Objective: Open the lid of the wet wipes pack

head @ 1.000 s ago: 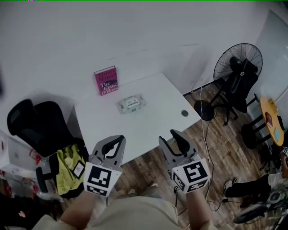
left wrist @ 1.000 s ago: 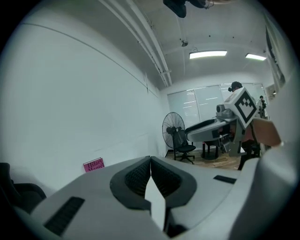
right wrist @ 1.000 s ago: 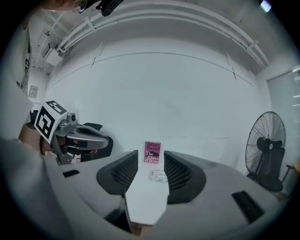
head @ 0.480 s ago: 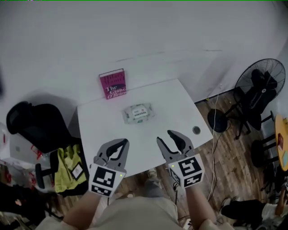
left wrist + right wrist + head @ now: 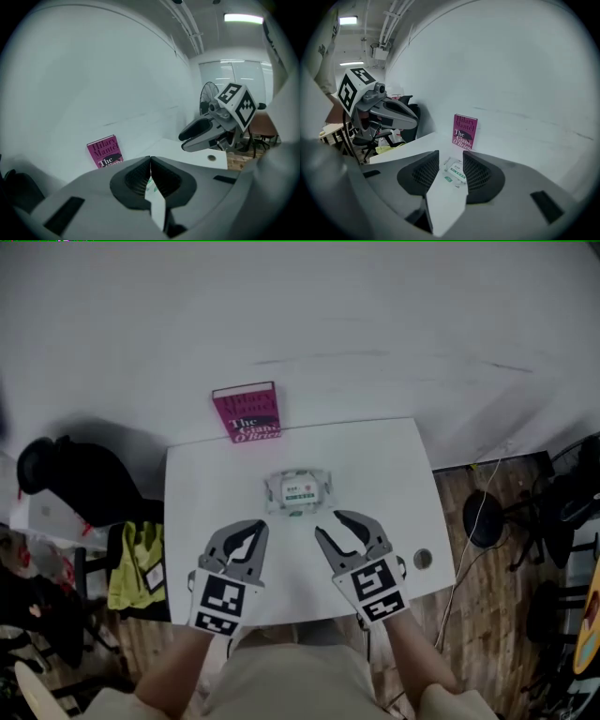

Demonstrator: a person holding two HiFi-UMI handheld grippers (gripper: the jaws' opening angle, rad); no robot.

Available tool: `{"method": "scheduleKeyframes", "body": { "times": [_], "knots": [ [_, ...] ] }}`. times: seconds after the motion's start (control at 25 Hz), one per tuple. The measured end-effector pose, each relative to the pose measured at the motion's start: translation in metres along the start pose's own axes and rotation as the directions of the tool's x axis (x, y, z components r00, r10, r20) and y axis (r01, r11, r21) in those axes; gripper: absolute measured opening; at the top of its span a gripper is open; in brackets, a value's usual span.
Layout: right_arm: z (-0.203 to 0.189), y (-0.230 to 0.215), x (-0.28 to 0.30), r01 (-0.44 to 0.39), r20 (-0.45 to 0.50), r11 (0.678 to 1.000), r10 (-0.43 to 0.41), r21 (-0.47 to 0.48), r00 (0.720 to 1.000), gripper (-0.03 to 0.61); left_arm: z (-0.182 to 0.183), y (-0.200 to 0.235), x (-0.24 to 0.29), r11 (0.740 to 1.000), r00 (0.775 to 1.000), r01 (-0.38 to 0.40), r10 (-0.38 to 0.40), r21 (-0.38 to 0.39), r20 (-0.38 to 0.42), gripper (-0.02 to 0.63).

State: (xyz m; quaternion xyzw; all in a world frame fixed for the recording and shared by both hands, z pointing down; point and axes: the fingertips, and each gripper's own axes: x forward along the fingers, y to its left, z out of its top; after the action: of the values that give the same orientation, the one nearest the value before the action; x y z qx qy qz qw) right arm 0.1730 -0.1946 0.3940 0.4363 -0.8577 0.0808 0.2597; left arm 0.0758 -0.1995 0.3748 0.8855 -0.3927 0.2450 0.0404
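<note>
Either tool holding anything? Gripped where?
Nothing held: left tool shut, empty; right tool open, jaws just closing slightly, nothing between; wet wipes pack lies untouched on the table.

White wall (image 5: 300,324), wood flr (image 5: 487,615), white tbl (image 5: 206,484), blk chair (image 5: 84,484) on L, fan (image 5: 208,96).

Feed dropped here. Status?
Left tongs shut, empty. Right tongs open, just narrowing, nothing between. Wipes pack flat on table, unopened, untouched. Book behind, no obstruction.

Head view dim, greyish, soft. Ceiling strip light (image 5: 243,18) glares in gripper views; fisheye bending, dark corners.
</note>
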Motion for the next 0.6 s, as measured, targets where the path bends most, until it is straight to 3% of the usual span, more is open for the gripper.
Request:
{"method": "scheduleKeyframes", "body": {
  "times": [0.24,0.6],
  "knots": [
    [-0.016,-0.028,0.043,-0.107,-0.060,0.988,0.100,-0.115,0.993,0.173,-0.013,0.017,0.036,0.994,0.993,-0.097,0.093,-0.045,-0.077,0.021],
    [-0.028,-0.026,0.082,-0.209,-0.134,0.958,0.185,-0.198,0.974,0.173,-0.034,0.028,0.055,0.989,0.980,-0.130,0.118,-0.067,-0.159,0.021]
  ]
}}
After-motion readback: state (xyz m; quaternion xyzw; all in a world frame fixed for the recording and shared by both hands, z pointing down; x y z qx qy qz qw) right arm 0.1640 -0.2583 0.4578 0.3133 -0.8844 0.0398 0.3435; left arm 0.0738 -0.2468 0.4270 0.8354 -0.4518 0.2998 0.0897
